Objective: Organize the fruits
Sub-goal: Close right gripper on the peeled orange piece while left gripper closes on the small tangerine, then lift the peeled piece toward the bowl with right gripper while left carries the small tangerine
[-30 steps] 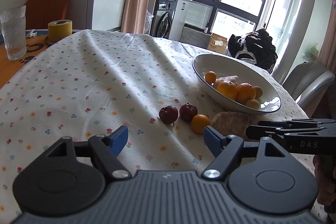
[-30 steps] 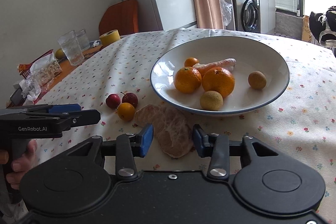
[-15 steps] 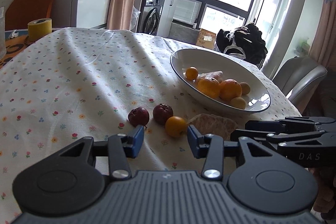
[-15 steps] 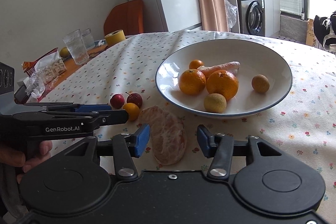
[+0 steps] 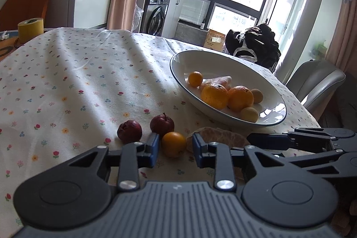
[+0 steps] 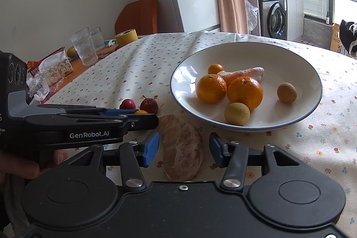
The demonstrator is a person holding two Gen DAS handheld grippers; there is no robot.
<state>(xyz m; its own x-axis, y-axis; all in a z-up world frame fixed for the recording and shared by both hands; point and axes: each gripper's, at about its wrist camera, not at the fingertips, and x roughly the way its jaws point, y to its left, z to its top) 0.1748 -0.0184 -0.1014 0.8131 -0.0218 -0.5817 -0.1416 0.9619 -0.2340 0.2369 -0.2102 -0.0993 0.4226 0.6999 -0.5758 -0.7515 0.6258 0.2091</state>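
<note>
Two claws: both held low over the near edge of the bench, side by side, each aimed at loose fruit.
Left claw: jaws narrowed around a small orange fruit, one blue pad on each side; whether the pads touch it I cannot tell.
Right claw: jaws set fairly wide, straddling a peeled citrus piece lying flat on the cloth; the pads stand clear of it.
Hand: a person's fingers wrap the left claw's grip, seen at the lower left of the right wrist view.
Loose fruit: two dark red fruits sit just beyond the small orange fruit, close together; the peeled citrus piece lies just to its right, near the bowl's near rim.
Bowl: white with a dark rim, on the bench beyond the claws, apart from the loose fruit.
Bowl contents: two large oranges touching each other, a smaller orange behind them, a pale peeled piece beside that, two tan round fruits toward the near and right side.
Bench: covered by a cream cloth with small flower prints, creased in places.
Far left end: yellow tape roll, two drinking glasses, crumpled snack packets.
Beyond: orange chair back, washing machine, curtains, bright windows.
</note>
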